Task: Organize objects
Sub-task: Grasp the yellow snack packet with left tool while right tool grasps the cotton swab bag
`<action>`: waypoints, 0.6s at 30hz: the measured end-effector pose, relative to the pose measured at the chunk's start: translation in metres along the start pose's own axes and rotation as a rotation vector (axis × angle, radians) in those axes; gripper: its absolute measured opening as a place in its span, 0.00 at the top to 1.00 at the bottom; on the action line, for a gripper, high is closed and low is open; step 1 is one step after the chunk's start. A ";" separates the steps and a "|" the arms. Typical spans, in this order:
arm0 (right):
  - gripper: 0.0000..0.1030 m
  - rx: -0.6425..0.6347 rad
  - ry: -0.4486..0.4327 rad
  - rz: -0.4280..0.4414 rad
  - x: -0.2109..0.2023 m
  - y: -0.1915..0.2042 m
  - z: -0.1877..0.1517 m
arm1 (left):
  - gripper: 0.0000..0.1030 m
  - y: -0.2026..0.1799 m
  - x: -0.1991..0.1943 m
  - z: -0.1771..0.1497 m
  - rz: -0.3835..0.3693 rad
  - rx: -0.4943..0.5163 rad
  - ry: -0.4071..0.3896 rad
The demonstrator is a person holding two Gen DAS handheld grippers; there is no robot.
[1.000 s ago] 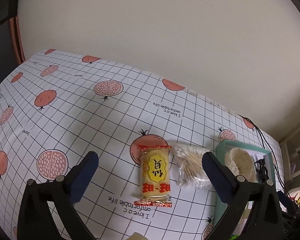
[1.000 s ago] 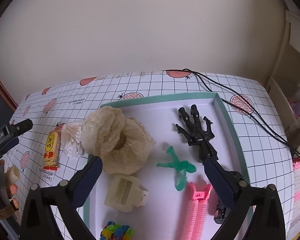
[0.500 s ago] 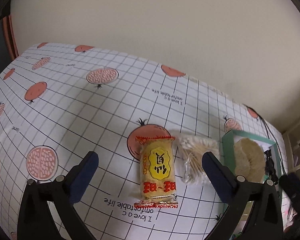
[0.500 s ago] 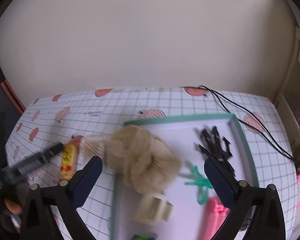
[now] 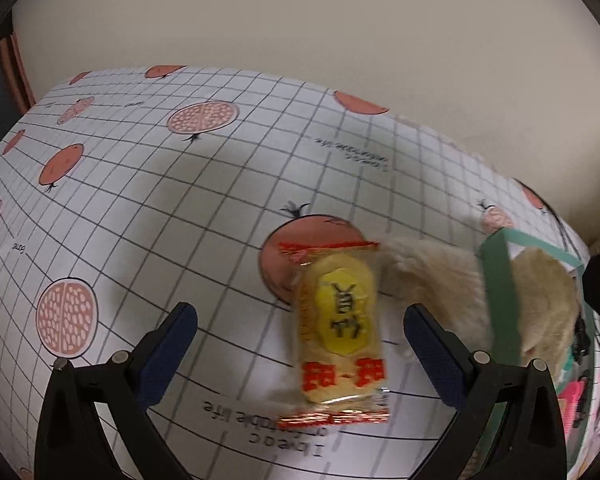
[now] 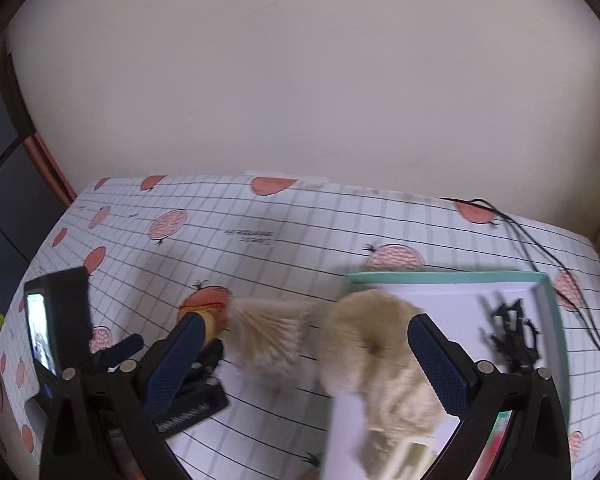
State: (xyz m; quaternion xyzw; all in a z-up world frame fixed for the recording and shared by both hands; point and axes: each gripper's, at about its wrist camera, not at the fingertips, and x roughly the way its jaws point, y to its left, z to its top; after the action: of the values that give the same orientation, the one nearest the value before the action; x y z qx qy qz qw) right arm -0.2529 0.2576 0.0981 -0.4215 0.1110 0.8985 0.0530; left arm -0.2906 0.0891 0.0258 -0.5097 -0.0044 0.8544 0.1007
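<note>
A yellow snack packet (image 5: 340, 332) with red ends lies flat on the pomegranate-print tablecloth (image 5: 160, 208). It sits between the fingers of my open left gripper (image 5: 300, 332), nearer the right finger and touching neither. Just right of it is a clear pack of cotton swabs (image 5: 436, 280), blurred, against the green tray rim (image 5: 498, 300). A beige scrunchie (image 5: 544, 300) hangs over that rim. My right gripper (image 6: 306, 332) is open above the swab pack (image 6: 268, 328) and the scrunchie (image 6: 380, 344). Its left finger hides most of the snack packet (image 6: 214, 318).
The green-rimmed tray (image 6: 440, 278) holds a black toy figure (image 6: 512, 332) and a cream hair clip (image 6: 408, 456). A black cable (image 6: 540, 248) runs along the table's far right. The left gripper body with its small screen (image 6: 56, 332) is at the left. A wall stands behind.
My left gripper has come lower and closer to the snack packet, which now lies between its fingers. My right gripper has swung left from over the tray to above the swab pack.
</note>
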 end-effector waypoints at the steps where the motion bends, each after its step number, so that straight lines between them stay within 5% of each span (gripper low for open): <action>1: 0.01 0.000 0.005 0.010 0.004 0.004 0.000 | 0.00 0.002 0.001 0.000 0.005 -0.001 0.002; 7: 0.06 -0.025 0.025 0.007 0.019 0.019 0.002 | 0.01 0.031 0.004 0.001 0.065 -0.043 -0.008; 18: 0.18 -0.059 0.104 -0.007 0.057 0.041 -0.006 | 0.22 0.085 0.001 0.008 0.090 -0.140 0.005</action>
State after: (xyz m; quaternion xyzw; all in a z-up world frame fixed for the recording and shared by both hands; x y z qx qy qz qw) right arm -0.2924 0.2166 0.0571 -0.4694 0.0857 0.8780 0.0377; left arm -0.3125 0.0072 0.0194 -0.5175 -0.0408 0.8543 0.0264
